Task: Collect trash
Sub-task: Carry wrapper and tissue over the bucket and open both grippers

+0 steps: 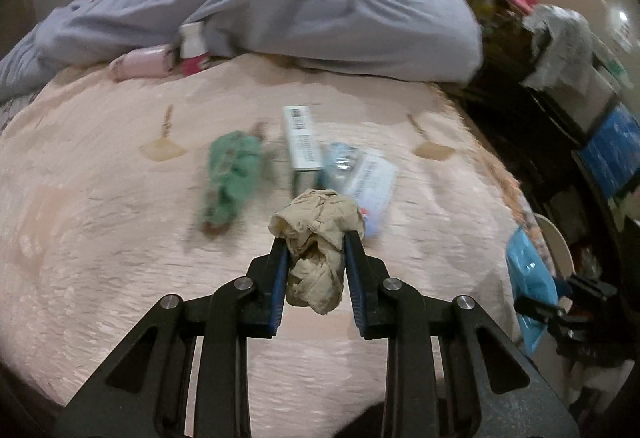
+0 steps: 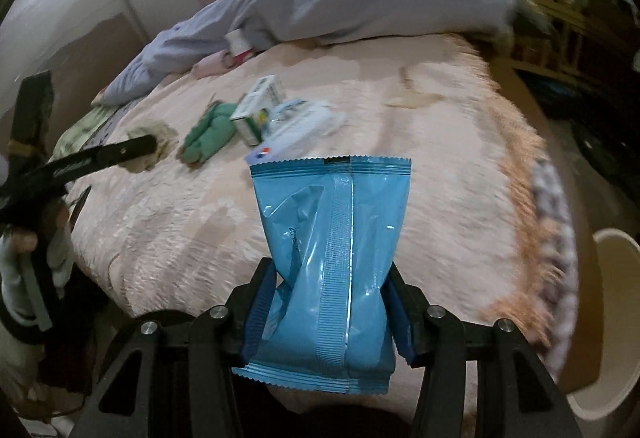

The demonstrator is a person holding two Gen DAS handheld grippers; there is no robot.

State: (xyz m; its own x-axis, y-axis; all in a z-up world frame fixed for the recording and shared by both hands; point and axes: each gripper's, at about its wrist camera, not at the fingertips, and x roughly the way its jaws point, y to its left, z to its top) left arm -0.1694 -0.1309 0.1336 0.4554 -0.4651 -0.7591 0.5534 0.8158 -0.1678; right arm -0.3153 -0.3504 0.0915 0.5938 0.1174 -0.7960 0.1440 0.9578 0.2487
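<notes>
Blue plastic fills the right wrist view: our right tongs point(image 2: 326, 302) are clamped on a sealed blue packet point(image 2: 332, 258), lifted above the pink bedspread point(image 2: 420, 158). Our left tongs point(image 1: 316, 262) are clamped on a crumpled beige paper ball point(image 1: 316, 238), also held over the bed. More trash lies on the bedspread: a green crumpled wrapper point(image 1: 230, 178), a white carton with a barcode point(image 1: 302, 138) and a clear plastic wrapper point(image 1: 360, 178) just beside it. A grey garment point(image 1: 300, 6) lies across the far end. A pale bin point(image 2: 612, 318) stands beside the bed.
</notes>
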